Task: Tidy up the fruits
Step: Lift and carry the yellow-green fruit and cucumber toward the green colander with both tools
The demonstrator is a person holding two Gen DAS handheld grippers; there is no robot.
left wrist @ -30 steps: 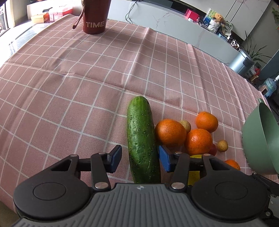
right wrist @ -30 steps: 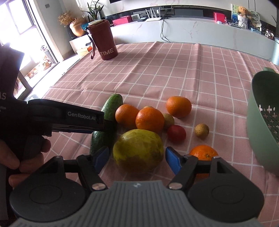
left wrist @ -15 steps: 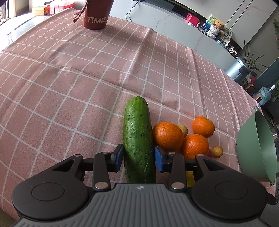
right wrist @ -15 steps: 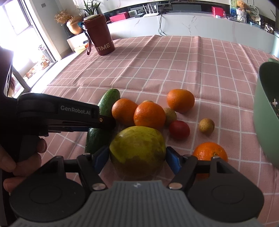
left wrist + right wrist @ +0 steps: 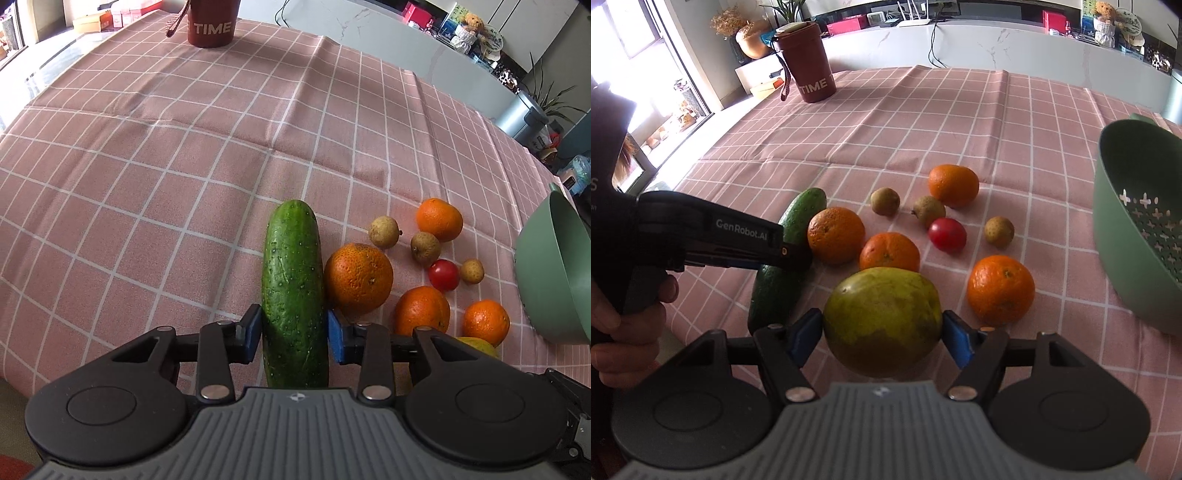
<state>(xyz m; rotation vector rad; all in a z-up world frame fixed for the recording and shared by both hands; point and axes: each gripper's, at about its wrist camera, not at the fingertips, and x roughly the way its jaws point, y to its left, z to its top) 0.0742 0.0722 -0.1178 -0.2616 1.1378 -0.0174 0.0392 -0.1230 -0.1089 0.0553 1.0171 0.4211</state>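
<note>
My left gripper (image 5: 294,334) is shut on a green cucumber (image 5: 293,280), gripped near its close end; the cucumber also shows in the right wrist view (image 5: 786,254), partly behind the left gripper body (image 5: 731,240). My right gripper (image 5: 882,334) is shut on a yellow-green mango (image 5: 882,319) and holds it above the cloth. Several oranges (image 5: 1000,288), small brown longans (image 5: 998,231) and a red tomato (image 5: 947,235) lie on the pink checked tablecloth (image 5: 147,155). A green colander (image 5: 1141,225) stands at the right.
A dark red cup marked TIME (image 5: 807,62) stands at the far left of the table. A white counter (image 5: 997,44) with cables and boxes runs behind the table. The table's near edge lies just under both grippers.
The left jaws closed on the cucumber and the right jaws on the mango. Both are now lifted, and the fruits beneath have spread apart, showing the tomato and longans.
</note>
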